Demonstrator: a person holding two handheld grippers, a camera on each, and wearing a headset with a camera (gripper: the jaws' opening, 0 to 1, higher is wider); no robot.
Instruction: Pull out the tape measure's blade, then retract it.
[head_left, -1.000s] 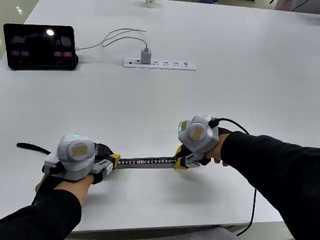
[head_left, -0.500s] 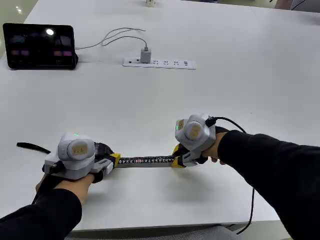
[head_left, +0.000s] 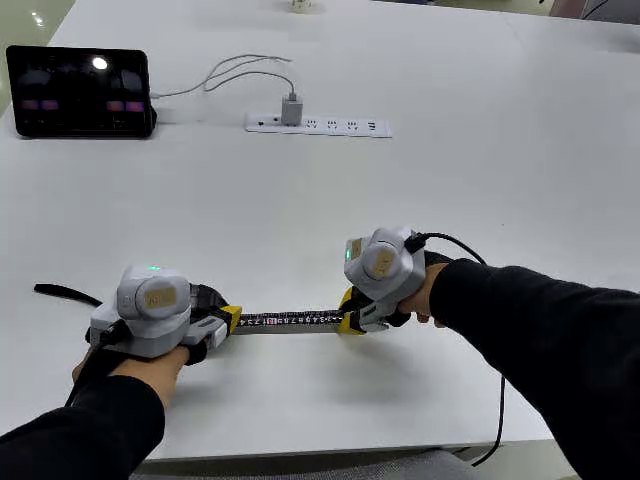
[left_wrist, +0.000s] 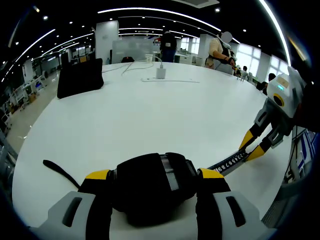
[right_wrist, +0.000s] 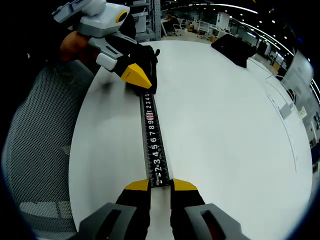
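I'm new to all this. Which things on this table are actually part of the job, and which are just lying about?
Part of the job:
- tape measure case, clamped in the left gripper
- blade, drawn out, its end pinched by the right gripper

Just lying about:
- tablet
- power strip
- charger plugged into the strip

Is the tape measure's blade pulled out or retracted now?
Pulled out: the numbered blade stretches from the black case in the left gripper to the right gripper, shut on its end.
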